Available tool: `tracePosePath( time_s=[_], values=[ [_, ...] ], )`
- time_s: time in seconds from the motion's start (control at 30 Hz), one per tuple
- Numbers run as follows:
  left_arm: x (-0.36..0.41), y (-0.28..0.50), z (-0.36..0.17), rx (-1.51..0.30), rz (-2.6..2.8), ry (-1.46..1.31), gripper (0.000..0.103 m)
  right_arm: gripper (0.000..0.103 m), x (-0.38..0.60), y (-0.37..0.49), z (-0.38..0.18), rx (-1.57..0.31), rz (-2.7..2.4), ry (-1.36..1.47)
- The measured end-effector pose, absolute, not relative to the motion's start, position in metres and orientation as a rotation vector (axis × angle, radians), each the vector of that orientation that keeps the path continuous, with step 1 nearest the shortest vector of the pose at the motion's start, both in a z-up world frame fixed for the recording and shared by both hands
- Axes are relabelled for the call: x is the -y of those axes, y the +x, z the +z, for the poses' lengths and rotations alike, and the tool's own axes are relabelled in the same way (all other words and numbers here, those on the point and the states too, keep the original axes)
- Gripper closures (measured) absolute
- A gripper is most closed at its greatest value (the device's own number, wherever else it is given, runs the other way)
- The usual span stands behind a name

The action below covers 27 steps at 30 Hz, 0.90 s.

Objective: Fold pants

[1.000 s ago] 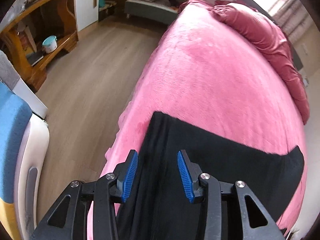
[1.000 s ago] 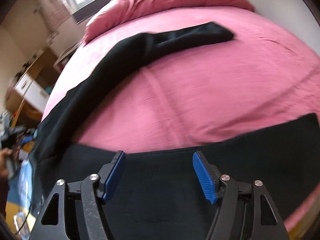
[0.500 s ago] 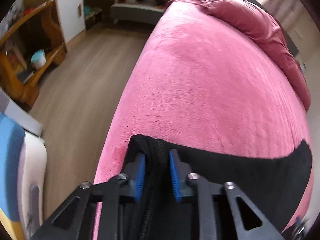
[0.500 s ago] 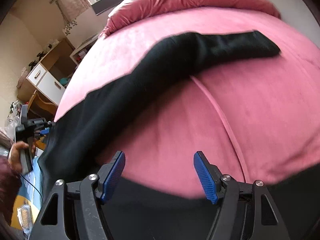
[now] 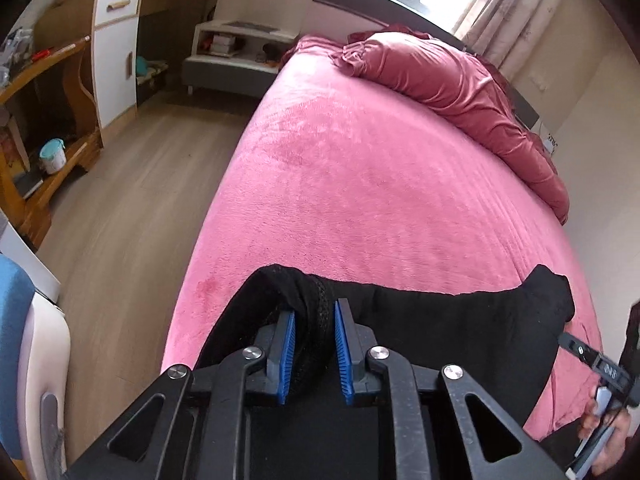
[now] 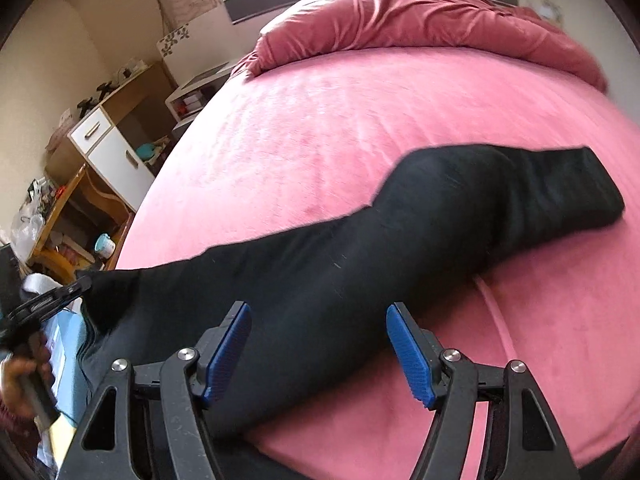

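Left gripper (image 5: 314, 354), lower centre, is closing on bunched waistband of black pants (image 5: 460, 332); right gripper (image 6: 318, 354) gapes empty above; thick fold may slip free.

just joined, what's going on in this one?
A person is folding black pants laid across a pink bed, with a hand-held gripper in each hand. The left hand-held gripper is closing on a bunched edge of the pants near the bed's side, the fabric pinched between its blue pads. The right hand-held gripper hangs open over the middle of the pants, holding nothing. One leg stretches out flat toward the far side; no fold shows yet.
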<state>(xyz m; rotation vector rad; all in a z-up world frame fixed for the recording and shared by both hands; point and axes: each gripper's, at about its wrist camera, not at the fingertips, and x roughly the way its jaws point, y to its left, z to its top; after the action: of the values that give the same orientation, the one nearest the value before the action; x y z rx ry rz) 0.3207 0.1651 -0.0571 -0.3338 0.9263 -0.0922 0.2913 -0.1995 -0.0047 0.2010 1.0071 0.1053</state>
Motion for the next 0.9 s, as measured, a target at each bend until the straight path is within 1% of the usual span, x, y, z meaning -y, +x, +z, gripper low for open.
tracePosePath(
  time_s=[0.13,0.37,0.53,0.6,0.63,0.67,0.7,0.77,0.9],
  values=[
    [-0.163,0.316,-0.055,-0.907,-0.103,-0.345,0.086,0.040,0.181,0.320,-0.011,-1.025,0.109,0.152],
    [-0.155,0.299,-0.038,-0.868,-0.139,-0.335,0.086,0.040,0.160,0.376,-0.037,-1.107,0.087,0.097],
    [-0.161,0.293,-0.031,-0.852,-0.146,-0.356,0.086,0.037,0.143,0.402,-0.066,-1.203,0.088,-0.037],
    [-0.165,0.291,-0.030,-0.848,-0.146,-0.370,0.086,0.038,0.141,0.405,-0.070,-1.204,0.095,-0.058],
    [-0.165,0.291,-0.029,-0.845,-0.144,-0.369,0.086,0.041,0.141,0.405,-0.070,-1.199,0.103,-0.061],
    [-0.166,0.290,-0.028,-0.842,-0.143,-0.366,0.086,0.061,0.140,0.404,-0.069,-1.196,0.129,-0.058],
    [-0.165,0.289,-0.026,-0.839,-0.144,-0.364,0.086,0.087,0.139,0.403,-0.068,-1.192,0.136,-0.070],
    [-0.165,0.286,-0.021,-0.831,-0.145,-0.365,0.086,0.096,0.140,0.399,-0.063,-1.186,0.155,-0.079],
    [-0.164,0.280,-0.010,-0.815,-0.146,-0.354,0.086,0.097,0.153,0.383,-0.041,-1.127,0.173,-0.025]
  ],
)
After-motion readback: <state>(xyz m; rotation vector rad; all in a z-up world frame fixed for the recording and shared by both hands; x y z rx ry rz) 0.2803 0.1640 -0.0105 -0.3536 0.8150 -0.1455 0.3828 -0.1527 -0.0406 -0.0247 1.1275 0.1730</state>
